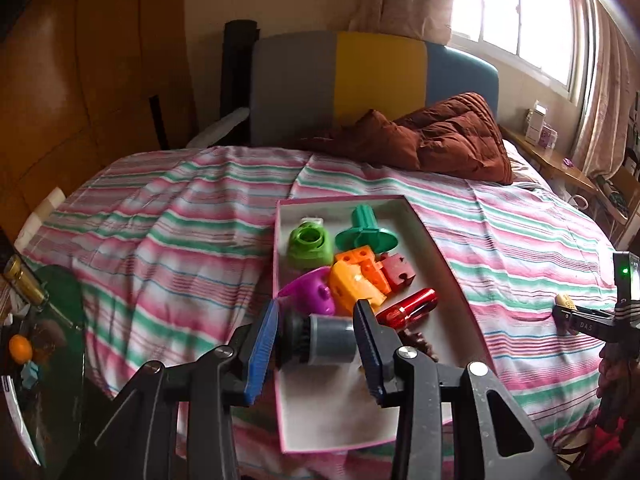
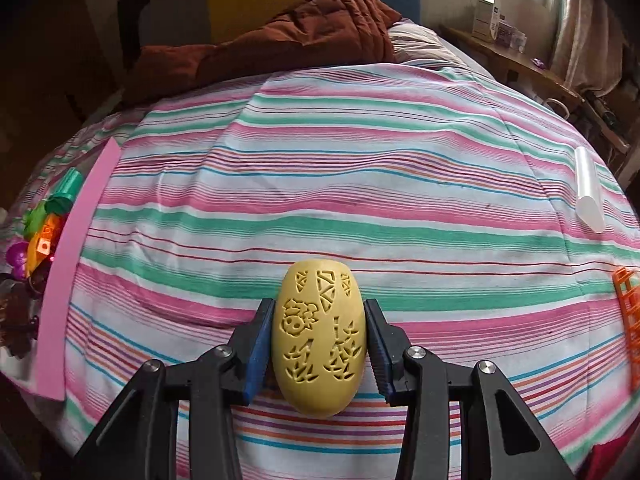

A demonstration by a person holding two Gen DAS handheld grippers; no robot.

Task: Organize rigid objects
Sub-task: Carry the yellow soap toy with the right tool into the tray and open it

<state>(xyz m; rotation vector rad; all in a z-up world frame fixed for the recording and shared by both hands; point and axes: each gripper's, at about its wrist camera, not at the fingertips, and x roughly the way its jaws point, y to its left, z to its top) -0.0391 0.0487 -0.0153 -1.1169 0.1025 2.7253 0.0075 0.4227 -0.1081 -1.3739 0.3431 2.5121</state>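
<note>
Evidently, the yellow carved egg [image 2: 319, 340] is clamped by its sides between the pads of the right gripper [image 2: 318, 344], so that it can be carried above the striped bedspread [image 2: 360, 184] toward the pink-rimmed box [image 1: 452, 280]. The left gripper [image 1: 316, 344] is held over that box with its jaws apart around a grey cylinder [image 1: 332, 340], seemingly released among the toy blocks [image 1: 360, 276] gathered there.

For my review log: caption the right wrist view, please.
Right gripper clamps a carved yellow egg above the striped bedspread.
</note>
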